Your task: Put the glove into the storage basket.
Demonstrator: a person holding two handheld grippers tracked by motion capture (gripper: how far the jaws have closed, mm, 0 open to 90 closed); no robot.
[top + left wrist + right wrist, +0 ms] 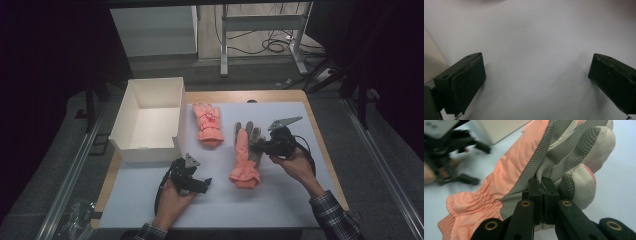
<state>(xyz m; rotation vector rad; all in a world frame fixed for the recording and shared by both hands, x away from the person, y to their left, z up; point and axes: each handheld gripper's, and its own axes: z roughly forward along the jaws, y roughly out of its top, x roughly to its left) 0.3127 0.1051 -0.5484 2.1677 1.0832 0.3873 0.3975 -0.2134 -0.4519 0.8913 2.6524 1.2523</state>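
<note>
Clenched on the grey palm fabric of a peach-and-grey padded glove point(506, 182), the right hand-held gripper point(543, 188) lifted its edge off the white surface point(280, 195), probably for the open white box point(131, 107) next, while the left hand-held gripper point(536, 82) idled released.

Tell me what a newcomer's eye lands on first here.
The two orange gloves on the pale table: the near glove is pinched at its grey palm by the right gripper, the far glove lies beside the white box. The left gripper rests open, front left.
</note>
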